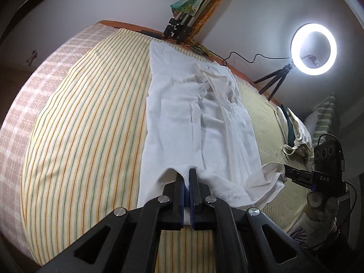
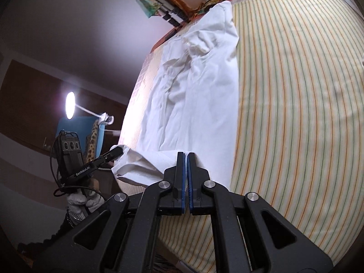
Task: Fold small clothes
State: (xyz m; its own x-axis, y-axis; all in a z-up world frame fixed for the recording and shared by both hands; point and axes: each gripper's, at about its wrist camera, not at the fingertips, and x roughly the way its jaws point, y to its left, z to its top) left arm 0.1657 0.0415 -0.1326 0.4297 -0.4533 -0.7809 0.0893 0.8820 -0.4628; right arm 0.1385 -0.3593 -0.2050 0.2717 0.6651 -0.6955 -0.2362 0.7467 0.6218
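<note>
Two tools [image 1: 186, 170] [image 2: 186, 154] pinch garment [image 1: 195, 113] hem — pads hidden

- bed [image 1: 79, 113] with a yellow striped sheet fills most of the frame
- white garment [image 1: 193, 113] laid lengthwise down the center
- pillows [image 1: 323, 118] far right

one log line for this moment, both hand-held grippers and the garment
left hand-held gripper: shut on white garment hem | right hand-held gripper: shut on same hem | garment: long, spread on striped sheet | stage: fold not yet made
</note>
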